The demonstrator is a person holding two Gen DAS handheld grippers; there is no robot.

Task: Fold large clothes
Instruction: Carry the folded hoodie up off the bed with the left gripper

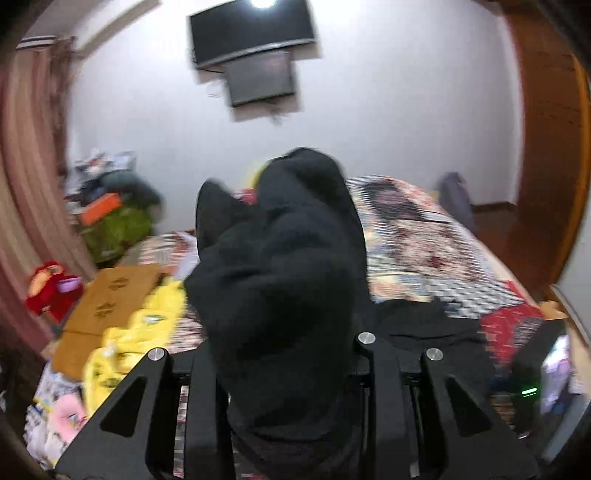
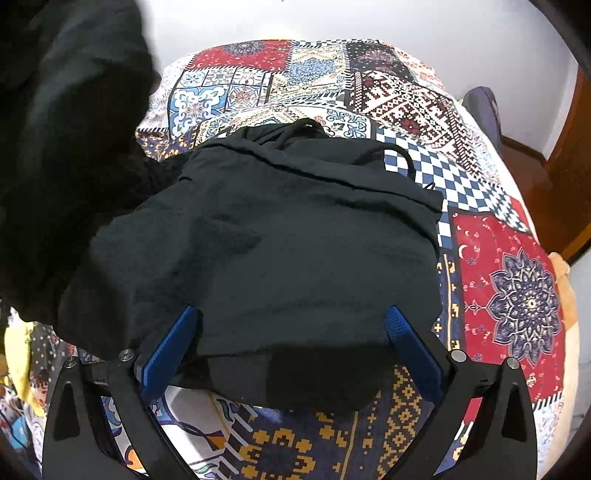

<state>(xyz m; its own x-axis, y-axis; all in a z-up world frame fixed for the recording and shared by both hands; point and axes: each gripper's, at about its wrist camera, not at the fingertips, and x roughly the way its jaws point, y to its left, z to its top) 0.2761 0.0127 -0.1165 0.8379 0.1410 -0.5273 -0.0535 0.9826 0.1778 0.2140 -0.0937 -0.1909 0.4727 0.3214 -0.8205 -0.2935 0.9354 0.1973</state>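
A large black garment (image 2: 288,240) lies partly folded on the patchwork bedspread (image 2: 509,288), its waistband and drawstring at the far side. My right gripper (image 2: 291,325) is open, its blue-padded fingers (image 2: 170,347) standing either side of the garment's near edge, just above it. My left gripper (image 1: 284,369) is shut on a bunched part of the black garment (image 1: 280,258) and holds it lifted above the bed; the fabric hides the fingertips. That raised fabric also shows at the upper left of the right wrist view (image 2: 62,147).
A yellow garment (image 1: 133,332) and flat cardboard (image 1: 107,306) lie on the bed's left side. Piled clothes and boxes (image 1: 110,206) stand at the far left by a curtain. A wall-mounted TV (image 1: 255,33) hangs ahead. A wooden door frame (image 1: 554,147) is at right.
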